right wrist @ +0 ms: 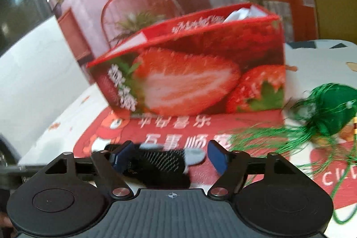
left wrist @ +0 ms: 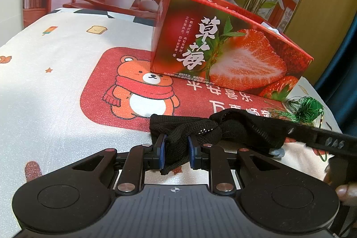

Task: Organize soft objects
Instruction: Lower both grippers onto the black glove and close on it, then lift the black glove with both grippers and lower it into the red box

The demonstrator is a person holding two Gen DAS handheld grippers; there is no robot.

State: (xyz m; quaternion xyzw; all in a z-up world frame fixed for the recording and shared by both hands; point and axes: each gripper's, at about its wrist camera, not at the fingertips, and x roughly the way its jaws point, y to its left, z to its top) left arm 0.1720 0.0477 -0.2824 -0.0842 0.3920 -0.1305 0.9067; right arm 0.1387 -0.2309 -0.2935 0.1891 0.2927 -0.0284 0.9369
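The black mesh cloth (left wrist: 214, 131) lies on the table (left wrist: 55, 81) at six o'clock of the strawberry box (left wrist: 223, 48) — probably where it will be stowed. The left gripper (left wrist: 176, 150) is clamped on one bunched end, seemingly to anchor it for folding or lifting. The right gripper (right wrist: 170, 156) has its pads spread wide around the cloth's other end without pressing it — so that end lies free. A green tassel (right wrist: 330, 113) sits at three o'clock.
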